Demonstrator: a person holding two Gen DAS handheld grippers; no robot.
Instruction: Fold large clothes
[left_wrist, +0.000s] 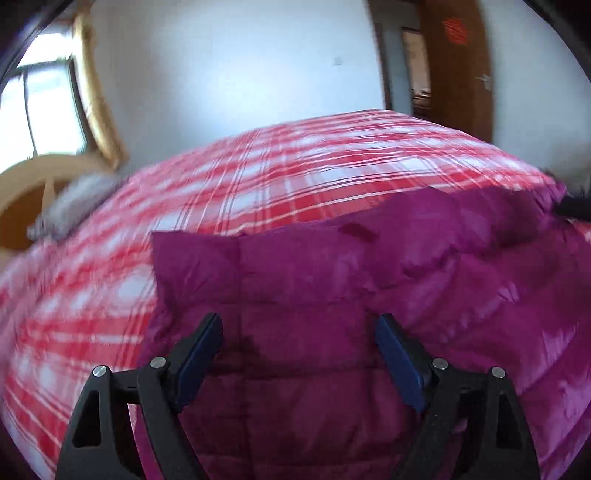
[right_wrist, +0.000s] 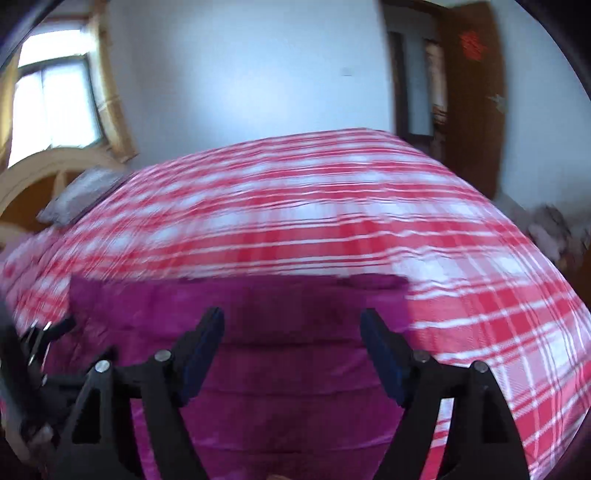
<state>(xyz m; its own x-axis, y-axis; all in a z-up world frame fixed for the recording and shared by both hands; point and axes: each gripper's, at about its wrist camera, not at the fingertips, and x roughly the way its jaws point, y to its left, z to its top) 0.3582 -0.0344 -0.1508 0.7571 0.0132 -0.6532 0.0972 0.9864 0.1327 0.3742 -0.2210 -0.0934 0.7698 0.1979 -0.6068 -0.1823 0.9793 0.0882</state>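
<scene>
Room: white wall (right_wrist: 240, 74) is showing behind; window (left_wrist: 48, 107) at left, brown door (right_wrist: 472, 92) at right.
Bed: red-and-white plaid cover (left_wrist: 288, 173) is spreading across the bed; grey pillow (right_wrist: 81, 195) is lying by the wooden headboard (left_wrist: 22, 192).
Garment: magenta quilted jacket (left_wrist: 332, 280) is lying flat on the near edge of the cover.
Left claw (left_wrist: 299, 325): is hovering over the jacket, jaws wide apart, gripping nothing.
Right claw (right_wrist: 291, 321): is hovering likewise, spread wide, empty.
Obstructions: frames are blurring with motion.

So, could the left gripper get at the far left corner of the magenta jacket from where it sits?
Probably yes. The left gripper has its jaws open over the magenta jacket, and nothing lies between them and that corner on the plaid bedspread.
</scene>
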